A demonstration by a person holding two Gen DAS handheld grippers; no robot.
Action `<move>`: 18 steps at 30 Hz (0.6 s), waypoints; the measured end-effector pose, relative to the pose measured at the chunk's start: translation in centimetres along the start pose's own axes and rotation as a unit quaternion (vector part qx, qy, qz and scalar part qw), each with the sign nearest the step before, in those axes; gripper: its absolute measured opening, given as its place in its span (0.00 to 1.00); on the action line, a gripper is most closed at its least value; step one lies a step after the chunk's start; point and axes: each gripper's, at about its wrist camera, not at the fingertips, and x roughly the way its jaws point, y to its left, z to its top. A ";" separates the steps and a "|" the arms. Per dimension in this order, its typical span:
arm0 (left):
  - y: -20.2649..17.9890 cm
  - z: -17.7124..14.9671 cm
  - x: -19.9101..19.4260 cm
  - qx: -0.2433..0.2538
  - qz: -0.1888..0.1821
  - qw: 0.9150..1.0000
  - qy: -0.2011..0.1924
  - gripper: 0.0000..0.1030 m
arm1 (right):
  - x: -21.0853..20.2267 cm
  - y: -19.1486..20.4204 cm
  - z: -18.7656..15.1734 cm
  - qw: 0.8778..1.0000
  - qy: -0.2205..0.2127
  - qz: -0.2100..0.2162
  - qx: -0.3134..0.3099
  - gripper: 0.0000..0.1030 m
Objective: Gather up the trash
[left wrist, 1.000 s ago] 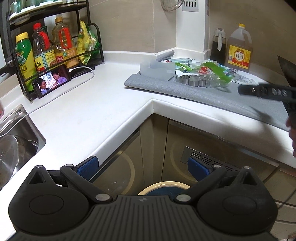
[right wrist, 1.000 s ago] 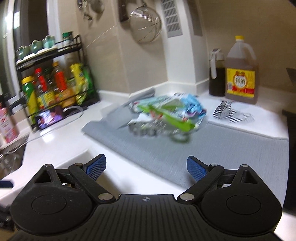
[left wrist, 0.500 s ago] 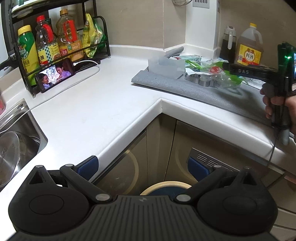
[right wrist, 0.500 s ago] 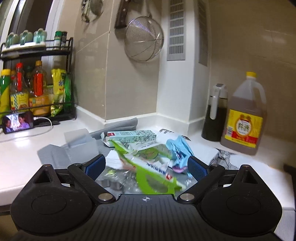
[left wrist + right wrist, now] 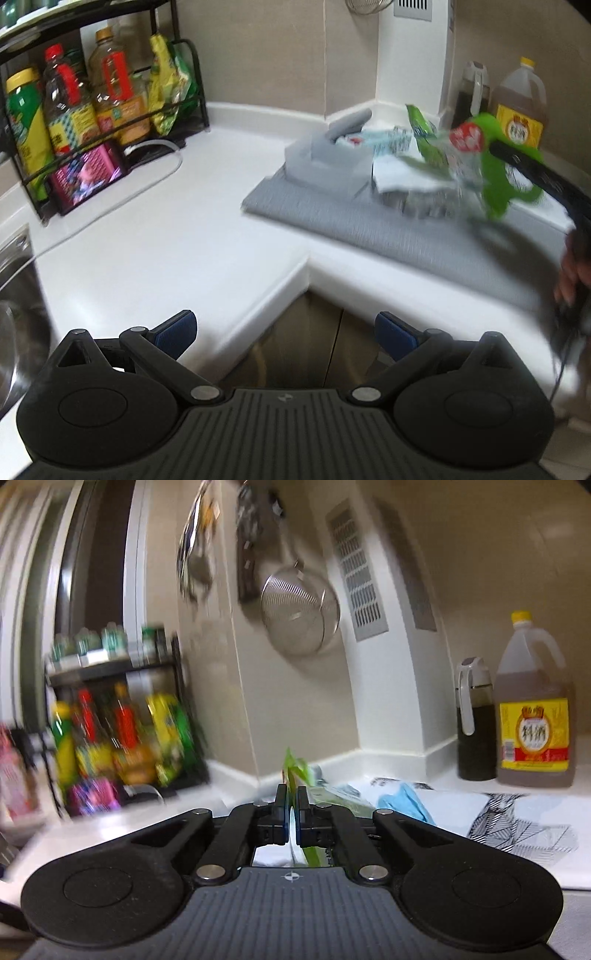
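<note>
With its jaws just closed to a thin slit, the right gripper [image 5: 292, 821] has a green wrapper [image 5: 295, 771] pinched between its pads, the plastic sticking up ahead of the fingertips and trailing down beneath them; from the left wrist view the same wrapper [image 5: 491, 166] hangs off the tool's tip, seemingly raised a little above the pile. So the step in hand looks like the first pick: grip made, lift under way. Just ahead and below the closed fingers lies the rest of the trash [image 5: 402, 801], a blue scrap and crumpled packets on the grey mat [image 5: 332, 214], with a patterned cloth [image 5: 517, 819] off to the tool's right. The left gripper [image 5: 284, 332] stands wide open with nothing between its pads, hanging over the counter edge [image 5: 258, 306] well short of the pile. Next, I judge, the wrapper must be carried clear without dragging its neighbours and dropped in a bin; none shows here, so its place is unknown. Beyond the pile stand a dark bottle [image 5: 476, 731] and a jug [image 5: 533, 720] against the wall
</note>
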 end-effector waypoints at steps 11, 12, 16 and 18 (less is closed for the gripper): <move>-3.4 8.1 7.2 -0.040 -0.007 0.999 -0.002 1.00 | -1.0 -0.4 0.8 0.999 -0.032 -0.007 0.008 0.03; -3.6 8.8 7.9 -0.046 -0.009 0.999 0.002 1.00 | -0.9 -0.5 0.8 0.999 -0.031 -0.009 0.010 0.03; -4.3 11.2 9.9 -0.066 -0.006 0.998 0.007 1.00 | -0.9 -0.4 0.8 0.999 -0.030 -0.011 0.011 0.03; -4.7 12.1 10.8 -0.074 0.000 0.997 0.007 1.00 | -1.0 -0.4 0.8 0.999 -0.032 -0.011 0.011 0.03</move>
